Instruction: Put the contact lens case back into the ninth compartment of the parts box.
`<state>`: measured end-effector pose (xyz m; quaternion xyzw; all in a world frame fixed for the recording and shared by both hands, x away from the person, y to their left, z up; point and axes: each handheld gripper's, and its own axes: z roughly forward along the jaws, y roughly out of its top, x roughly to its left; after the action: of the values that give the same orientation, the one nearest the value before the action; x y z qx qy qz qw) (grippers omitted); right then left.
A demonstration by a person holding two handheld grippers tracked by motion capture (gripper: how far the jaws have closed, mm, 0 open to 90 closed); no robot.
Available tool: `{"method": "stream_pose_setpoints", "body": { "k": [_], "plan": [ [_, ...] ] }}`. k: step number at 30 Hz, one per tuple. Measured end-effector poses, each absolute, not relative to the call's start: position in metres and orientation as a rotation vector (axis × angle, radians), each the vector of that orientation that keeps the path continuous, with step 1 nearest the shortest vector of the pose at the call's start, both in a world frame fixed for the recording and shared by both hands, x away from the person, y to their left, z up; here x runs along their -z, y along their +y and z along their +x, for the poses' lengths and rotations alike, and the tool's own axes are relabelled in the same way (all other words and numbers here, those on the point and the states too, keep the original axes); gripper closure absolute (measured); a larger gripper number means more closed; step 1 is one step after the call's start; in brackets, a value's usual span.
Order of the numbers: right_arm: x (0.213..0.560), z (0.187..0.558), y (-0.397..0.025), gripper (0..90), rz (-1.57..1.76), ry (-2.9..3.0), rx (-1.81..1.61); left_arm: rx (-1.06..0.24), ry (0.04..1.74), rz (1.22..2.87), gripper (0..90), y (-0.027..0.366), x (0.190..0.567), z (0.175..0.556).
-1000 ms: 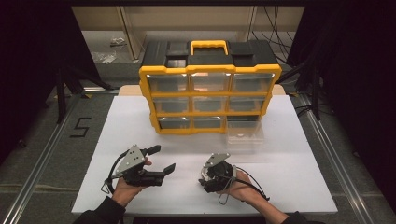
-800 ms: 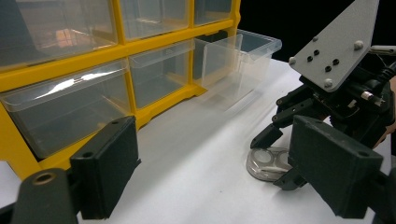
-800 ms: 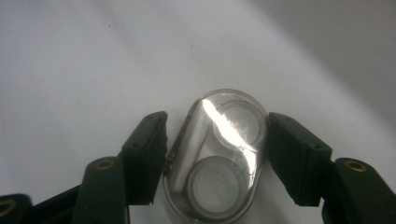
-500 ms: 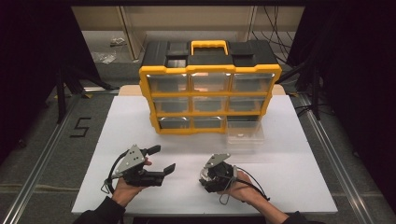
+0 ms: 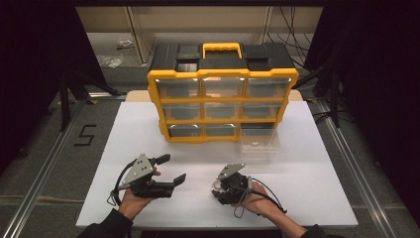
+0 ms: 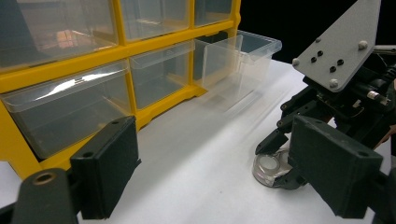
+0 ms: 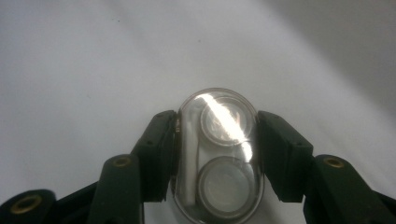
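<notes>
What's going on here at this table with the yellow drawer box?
A person holds a tool in each hand over the white table. The right tool is shut on a small clear oval plastic case. The left tool hangs open and empty. One clear drawer of the yellow-and-black organiser cabinet is pulled out at bottom right.

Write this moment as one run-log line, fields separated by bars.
right gripper shut on clear case on table | left gripper open, empty | bottom-right drawer pulled out of organizer

text: "5" | on: floor (image 5: 59, 148) | position: left of table (image 5: 307, 198)
</notes>
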<state>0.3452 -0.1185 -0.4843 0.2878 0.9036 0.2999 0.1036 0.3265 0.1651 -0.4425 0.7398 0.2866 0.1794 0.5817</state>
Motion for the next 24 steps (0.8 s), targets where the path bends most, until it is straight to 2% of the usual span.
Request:
{"method": "stream_pose_setpoints", "body": {
  "k": [24],
  "plan": [
    [0.462, 0.344, -0.128, 49.9, 0.786, 2.476, -1.068, -0.421, 0.668, 1.729, 15.7, 0.165, 0.443, 0.326]
  ]
}}
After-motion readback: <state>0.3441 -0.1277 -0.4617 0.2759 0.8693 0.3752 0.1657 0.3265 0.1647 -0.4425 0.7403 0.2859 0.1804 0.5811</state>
